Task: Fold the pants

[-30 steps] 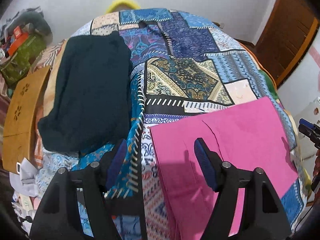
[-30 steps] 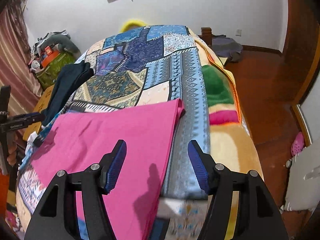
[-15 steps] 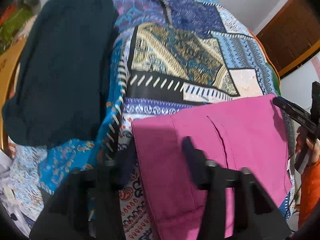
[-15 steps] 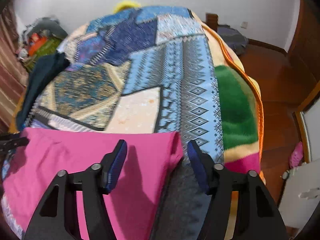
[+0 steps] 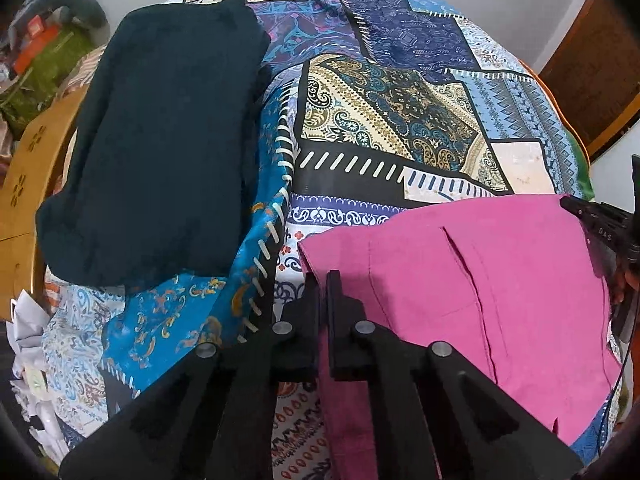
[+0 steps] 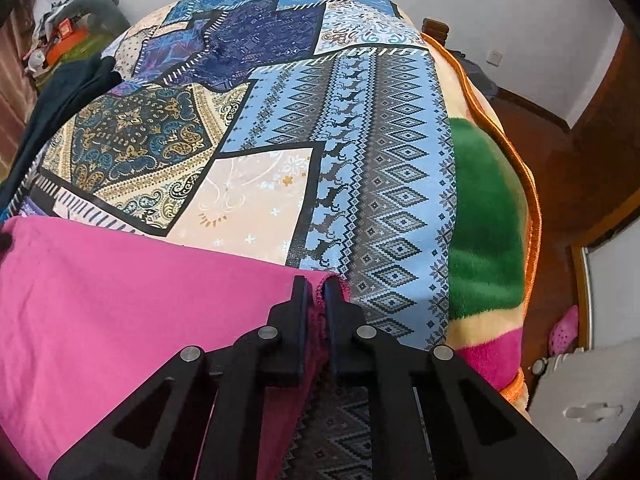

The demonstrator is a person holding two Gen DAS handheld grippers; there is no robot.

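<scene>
A pair of flat magenta cotton pants (image 5: pixel 492 280) lies spread on a bed covered with a blue, cream and black patchwork-print bedspread (image 5: pixel 384 120), filling the lower right of the left wrist view and the lower left of the right wrist view (image 6: pixel 120 300).

The left gripper (image 5: pixel 323 280) points steeply down at the pants' near-left corner, and its black jaws are pressed together with the magenta edge pinched between them. The right gripper (image 6: pixel 316 286) sits at the opposite corner of the same edge, low and centre in its own view, its jaws likewise clamped on a small bunch of the pink fabric. In the left wrist view, part of the right gripper (image 5: pixel 600 220) shows at the right edge of the frame, by the pants' far corner.

A folded dark teal garment (image 5: pixel 160 140) rests on the bedspread in the upper left, well apart from the pants. A green, orange and cream fleece blanket (image 6: pixel 484 216) hangs along the bed's right side.
</scene>
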